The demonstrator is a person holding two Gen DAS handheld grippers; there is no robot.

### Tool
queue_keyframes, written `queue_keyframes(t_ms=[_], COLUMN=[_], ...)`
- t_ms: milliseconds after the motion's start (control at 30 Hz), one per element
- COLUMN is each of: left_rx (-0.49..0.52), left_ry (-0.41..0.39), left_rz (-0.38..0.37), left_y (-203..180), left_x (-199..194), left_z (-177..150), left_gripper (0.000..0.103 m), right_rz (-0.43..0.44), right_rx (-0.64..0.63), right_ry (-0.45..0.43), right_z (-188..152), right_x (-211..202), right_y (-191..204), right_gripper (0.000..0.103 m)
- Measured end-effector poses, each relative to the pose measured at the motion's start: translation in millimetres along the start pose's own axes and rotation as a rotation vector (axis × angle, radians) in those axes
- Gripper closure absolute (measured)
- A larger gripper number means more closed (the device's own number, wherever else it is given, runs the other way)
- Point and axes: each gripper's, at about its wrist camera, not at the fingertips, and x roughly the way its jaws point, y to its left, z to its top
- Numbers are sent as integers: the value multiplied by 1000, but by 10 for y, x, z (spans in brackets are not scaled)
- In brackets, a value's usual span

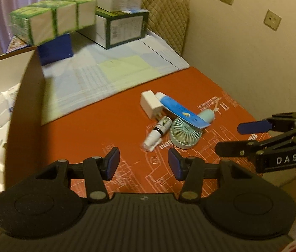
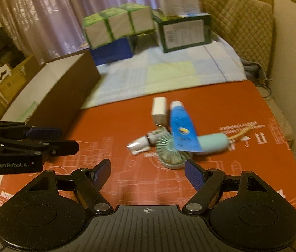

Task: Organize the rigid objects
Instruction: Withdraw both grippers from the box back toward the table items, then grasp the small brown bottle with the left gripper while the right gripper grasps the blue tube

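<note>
A small pile lies on the red mat [image 1: 97, 130]: a white charger block [image 1: 151, 104], a blue tube [image 1: 180, 110] lying across a mint handheld fan [image 1: 182, 135], and a small white spray bottle [image 1: 156, 135]. The right wrist view shows the same pile: charger [image 2: 159, 110], tube [image 2: 181, 126], fan [image 2: 170, 153], bottle [image 2: 146, 141]. My left gripper [image 1: 143, 166] is open and empty, short of the bottle. My right gripper [image 2: 148, 173] is open and empty, just short of the fan. An open brown cardboard box [image 1: 25, 105] stands at the left.
Green and white boxes [image 1: 55, 19] and a dark green box [image 1: 122, 27] stand on a pale cloth [image 1: 114, 67] at the back. A quilted cushion [image 1: 167, 14] leans by the wall. The right gripper shows at the right edge [image 1: 232, 138], the left one at the left [image 2: 68, 140].
</note>
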Motion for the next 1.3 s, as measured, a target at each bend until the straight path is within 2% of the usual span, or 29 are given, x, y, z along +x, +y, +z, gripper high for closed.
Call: queue_keyframes(t_ms=[367, 533, 800, 1300], left_rx=[107, 152, 232, 301], left_ry=[35, 47, 68, 108], left_rz=[-15, -11, -14, -39], left_y=[-201, -217, -270, -291], left_x=[544, 811, 1172, 1547], left_z=[35, 103, 212, 275], left_gripper=[60, 65, 65, 71], right_rz=[-58, -72, -86, -97], right_rx=[67, 97, 123, 151], right_ry=[31, 43, 51, 64], right_z=[-72, -74, -42, 37], right_x=[84, 149, 242, 342], right_y=[-448, -581, -736, -909], right_gripper=[36, 37, 39, 40])
